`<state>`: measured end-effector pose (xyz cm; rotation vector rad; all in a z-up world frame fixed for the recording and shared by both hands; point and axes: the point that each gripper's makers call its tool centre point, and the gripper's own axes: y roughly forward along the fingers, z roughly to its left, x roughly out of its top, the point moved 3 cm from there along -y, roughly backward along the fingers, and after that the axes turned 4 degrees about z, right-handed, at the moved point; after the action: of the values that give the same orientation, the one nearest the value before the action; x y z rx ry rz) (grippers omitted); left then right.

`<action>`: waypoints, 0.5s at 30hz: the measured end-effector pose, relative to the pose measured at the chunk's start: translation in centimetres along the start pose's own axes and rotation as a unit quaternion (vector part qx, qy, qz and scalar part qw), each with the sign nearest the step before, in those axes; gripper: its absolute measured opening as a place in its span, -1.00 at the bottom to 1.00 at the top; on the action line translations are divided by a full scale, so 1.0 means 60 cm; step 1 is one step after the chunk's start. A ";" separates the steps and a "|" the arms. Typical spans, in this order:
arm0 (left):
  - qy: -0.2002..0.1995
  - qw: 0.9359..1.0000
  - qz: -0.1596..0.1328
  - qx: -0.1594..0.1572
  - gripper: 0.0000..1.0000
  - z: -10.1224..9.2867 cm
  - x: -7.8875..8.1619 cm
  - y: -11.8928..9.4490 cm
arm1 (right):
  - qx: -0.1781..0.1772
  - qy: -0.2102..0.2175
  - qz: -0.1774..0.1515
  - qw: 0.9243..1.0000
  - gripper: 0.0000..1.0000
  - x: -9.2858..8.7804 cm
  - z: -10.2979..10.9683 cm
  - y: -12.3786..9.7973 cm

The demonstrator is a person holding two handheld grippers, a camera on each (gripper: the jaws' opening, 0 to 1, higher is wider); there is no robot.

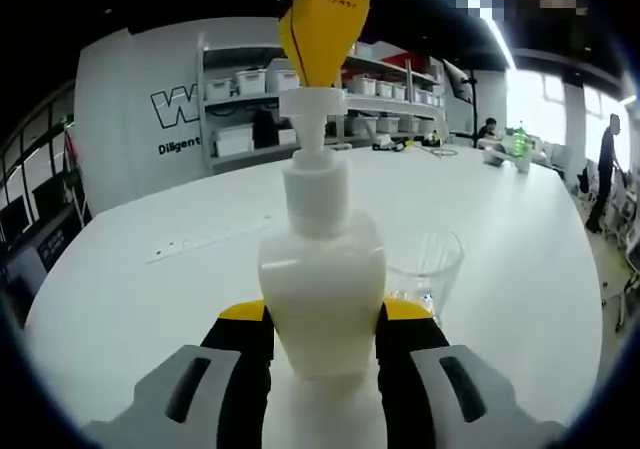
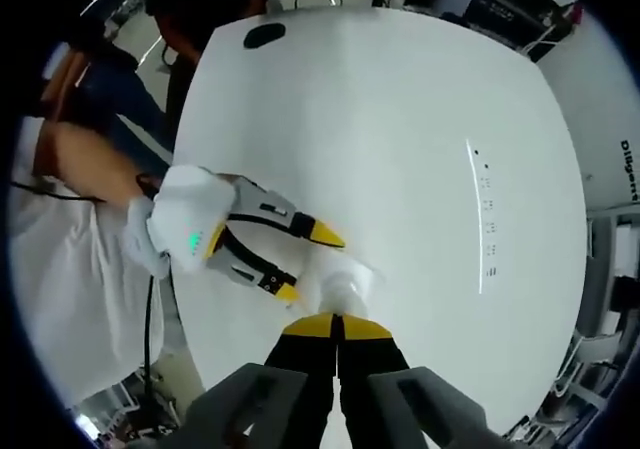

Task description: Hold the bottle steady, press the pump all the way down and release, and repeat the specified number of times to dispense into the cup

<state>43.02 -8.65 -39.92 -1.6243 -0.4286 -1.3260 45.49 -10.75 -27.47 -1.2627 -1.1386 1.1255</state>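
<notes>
A white pump bottle point(image 1: 322, 269) stands upright on the white table point(image 1: 130, 299), and my left gripper point(image 1: 322, 314) is shut on its lower body, one jaw on each side. A clear cup point(image 1: 425, 269) stands just right of the bottle, below the spout side. My right gripper point(image 1: 322, 39) comes down from above, its yellow tips resting on the pump head point(image 1: 318, 104). In the right gripper view, looking straight down, my right gripper point(image 2: 337, 327) is shut with nothing between its jaws, right over the pump head point(image 2: 345, 291). The left gripper point(image 2: 305, 262) reaches in from the left there.
A long flush strip point(image 1: 205, 241) runs across the table behind the bottle. Shelves with white boxes point(image 1: 250, 79) stand at the back wall. A dark flat object point(image 2: 265, 35) lies near the far table edge. A person's sleeve point(image 2: 60, 229) is at the left.
</notes>
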 end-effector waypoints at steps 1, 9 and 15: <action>-0.001 1.000 0.001 0.000 -0.23 0.000 0.000 0.000 | 0.000 0.006 0.001 1.000 -1.00 -0.001 0.000 0.000; 0.000 1.000 0.002 0.000 -0.23 -0.001 -0.001 0.000 | -0.001 0.006 0.003 1.000 -1.00 -0.001 0.000 0.001; 0.000 1.000 0.002 0.000 -0.23 0.000 -0.002 0.001 | 0.000 0.006 0.002 1.000 -1.00 -0.001 0.001 0.001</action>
<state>43.01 -8.66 -40.03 -1.6254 -0.4251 -1.3223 45.44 -10.80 -27.54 -1.2718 -1.1272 1.1198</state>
